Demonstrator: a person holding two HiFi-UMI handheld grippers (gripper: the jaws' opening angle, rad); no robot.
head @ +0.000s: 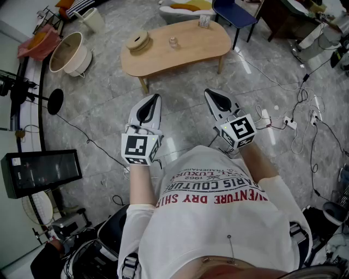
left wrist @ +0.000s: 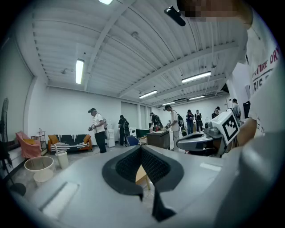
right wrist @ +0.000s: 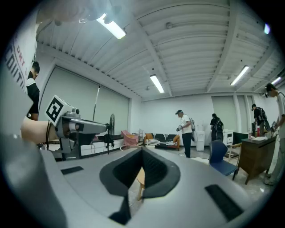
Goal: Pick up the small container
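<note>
The small clear container stands near the middle of a low wooden table far ahead of me on the grey floor. A round wooden spool and a small card share the tabletop. My left gripper and right gripper are held side by side in the air, well short of the table, both pointing toward it. Each is shut with nothing held. In the left gripper view the pads meet and a sliver of the table shows below them. The right gripper view shows its pads closed the same way.
A white round basket and a pale bin stand left of the table, a blue chair behind it. Cables and a power strip lie on the floor to the right. A monitor sits at lower left. Several people stand far off.
</note>
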